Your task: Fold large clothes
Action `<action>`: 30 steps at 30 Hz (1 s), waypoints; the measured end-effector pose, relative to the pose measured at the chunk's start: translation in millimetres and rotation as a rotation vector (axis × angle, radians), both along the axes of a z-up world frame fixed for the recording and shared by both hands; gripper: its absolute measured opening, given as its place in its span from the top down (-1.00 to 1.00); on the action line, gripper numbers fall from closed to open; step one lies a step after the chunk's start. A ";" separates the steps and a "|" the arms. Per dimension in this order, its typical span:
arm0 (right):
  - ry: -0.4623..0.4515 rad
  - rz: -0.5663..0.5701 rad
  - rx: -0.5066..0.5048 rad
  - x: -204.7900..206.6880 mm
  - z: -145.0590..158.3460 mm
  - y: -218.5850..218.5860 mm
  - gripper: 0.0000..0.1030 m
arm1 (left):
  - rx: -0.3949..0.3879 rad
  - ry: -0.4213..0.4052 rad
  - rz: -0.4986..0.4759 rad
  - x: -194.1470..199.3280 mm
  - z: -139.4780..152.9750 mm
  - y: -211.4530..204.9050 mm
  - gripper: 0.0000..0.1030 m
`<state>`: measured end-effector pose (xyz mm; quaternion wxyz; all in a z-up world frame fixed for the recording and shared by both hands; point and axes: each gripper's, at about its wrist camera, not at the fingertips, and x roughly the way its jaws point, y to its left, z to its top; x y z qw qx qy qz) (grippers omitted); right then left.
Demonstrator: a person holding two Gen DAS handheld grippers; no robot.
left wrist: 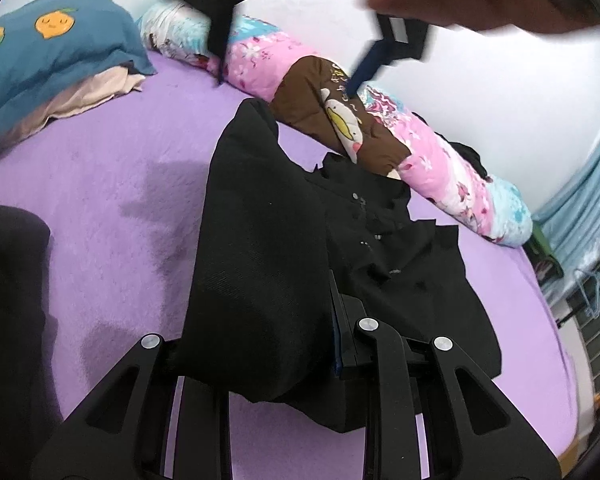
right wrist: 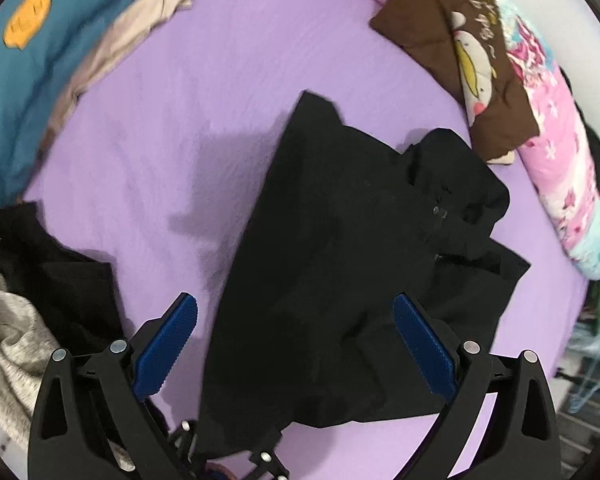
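Note:
A large black garment [left wrist: 268, 248] lies on the purple bed sheet [left wrist: 112, 184], with small buttons near its collar. My left gripper [left wrist: 332, 320] is shut on a fold of the black garment, which drapes over its fingers. In the right wrist view the black garment [right wrist: 340, 240] lies partly folded on the purple bed sheet [right wrist: 204, 92]. My right gripper [right wrist: 296, 344] is open above the garment, blue pads [right wrist: 168, 344] wide apart, holding nothing. The right gripper also shows at the top of the left wrist view [left wrist: 296, 52], raised above the bed.
A blue pillow with orange fruit prints [left wrist: 56, 44] lies at the bed's far left. A rolled pink and brown quilt [left wrist: 380, 120] runs along the white wall. More dark and grey clothes [right wrist: 24, 292] are piled at the left. A rack with hangers [left wrist: 588, 288] stands right.

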<state>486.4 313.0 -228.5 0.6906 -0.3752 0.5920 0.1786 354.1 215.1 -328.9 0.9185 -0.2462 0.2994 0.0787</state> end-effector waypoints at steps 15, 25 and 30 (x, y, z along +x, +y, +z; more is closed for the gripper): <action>0.048 -0.019 -0.382 1.8 -100.3 13.5 -0.87 | 0.034 -0.022 -0.049 -3.2 11.6 -16.2 0.57; 0.032 -0.041 -0.447 9.3 -110.5 -4.7 -0.84 | 0.068 -0.036 -0.067 -5.5 18.8 -28.8 0.57; 0.021 -0.070 -0.420 13.1 -105.2 -12.9 -0.70 | 0.089 -0.037 -0.076 -4.3 20.7 -37.3 0.57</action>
